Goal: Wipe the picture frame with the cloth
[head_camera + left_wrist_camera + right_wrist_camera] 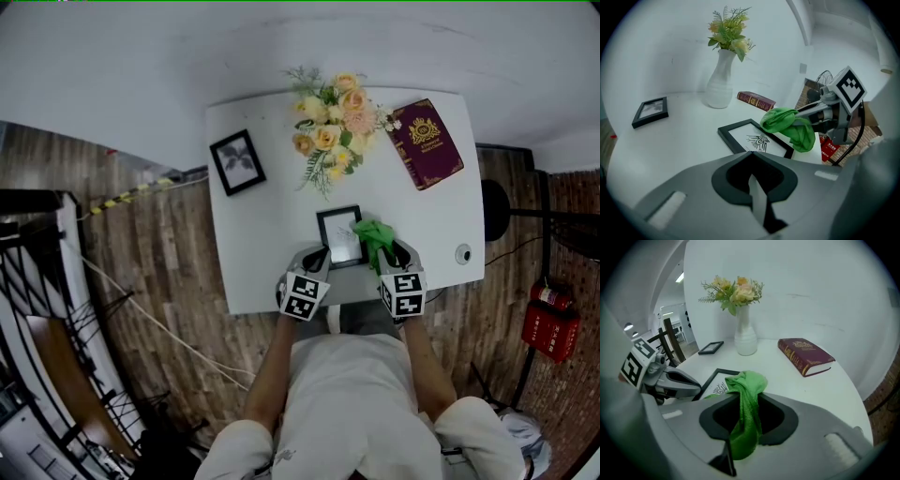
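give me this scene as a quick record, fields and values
table: white, holds flowers and book
near frame: flat, just ahead of both grippers
cloth: green, bunched, over near frame's right side
right gripper: shut on cloth
left gripper: shut, empty, by near frame's left corner
far frame: flat, far left

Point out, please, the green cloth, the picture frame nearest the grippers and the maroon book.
green cloth (749, 383), right gripper view, on its bunched top fold.
picture frame (757, 140), left gripper view, on the printed sheet inside its black border.
maroon book (806, 356), right gripper view, on its front cover.
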`<state>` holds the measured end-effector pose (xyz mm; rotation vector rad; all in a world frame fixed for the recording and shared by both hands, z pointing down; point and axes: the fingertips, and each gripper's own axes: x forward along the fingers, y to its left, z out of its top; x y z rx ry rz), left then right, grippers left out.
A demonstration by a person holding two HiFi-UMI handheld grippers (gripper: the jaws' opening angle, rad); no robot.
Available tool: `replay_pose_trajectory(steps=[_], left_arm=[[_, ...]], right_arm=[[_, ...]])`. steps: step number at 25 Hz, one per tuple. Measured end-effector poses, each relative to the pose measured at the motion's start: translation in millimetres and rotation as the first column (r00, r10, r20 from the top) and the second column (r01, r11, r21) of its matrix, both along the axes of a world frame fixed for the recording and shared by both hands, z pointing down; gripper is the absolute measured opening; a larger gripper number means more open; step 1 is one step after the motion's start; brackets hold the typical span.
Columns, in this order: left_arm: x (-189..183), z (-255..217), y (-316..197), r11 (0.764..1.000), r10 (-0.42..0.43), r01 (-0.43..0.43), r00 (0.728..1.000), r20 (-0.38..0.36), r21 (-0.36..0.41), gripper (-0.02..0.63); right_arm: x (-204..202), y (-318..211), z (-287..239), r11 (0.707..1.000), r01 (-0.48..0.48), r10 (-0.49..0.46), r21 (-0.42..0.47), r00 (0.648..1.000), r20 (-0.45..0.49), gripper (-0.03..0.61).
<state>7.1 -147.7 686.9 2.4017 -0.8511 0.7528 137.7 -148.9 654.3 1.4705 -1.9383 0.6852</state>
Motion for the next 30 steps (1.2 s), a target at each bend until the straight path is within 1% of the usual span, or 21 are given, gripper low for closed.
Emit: replay_pose_trajectory(steps=[5,10,12,14,17,23,30], left_arm=[[0.6,-0.3,0.5,1.000,0.008,-0.008,1.000,0.002,0.000,0.020],[0.5,-0.9,0.6,1.000,0.011,-0.011,1.000,0.007,0.004,0.020],[0.2,-0.8,0.7,1.000,0.009,-0.009,1.000,0.006,0.004,0.020],[-0.4,-0.6,0.4,1.000,0.002,-0.002,1.000,0.001,0.000,0.020],[-1.2,-0.1,-0.3,1.000,-0.004,0.004,1.000,-0.004,-0.001,0.020],[0.1,0.4,0.4,1.000,0.013,-0.013,1.000,0.011,0.008,0.020],[-0.7,0.6,0.0,1.000,0.021,-0.021,1.000,0.019,0.016,0.020]], right_arm=[[-47.7,10.1,-9.5,0.997,0.074,-0.075,0.022,0.995,0.072,0.094],[-93.8,17.1,1.1,0.989,0.145,-0.145,0.008,0.980,0.138,0.094],[-105.5,19.6,8.6,0.988,0.153,-0.149,-0.011,0.976,0.159,0.094],[-111.5,20.3,16.2,0.990,0.134,-0.126,-0.032,0.976,0.179,0.094],[-112.1,21.0,29.0,0.993,0.103,-0.090,-0.058,0.978,0.187,0.094],[-102.7,23.6,38.1,0.993,0.111,-0.103,-0.046,0.984,0.142,0.094],[-63.0,23.5,37.2,0.998,0.049,-0.045,-0.034,0.994,0.103,0.095]])
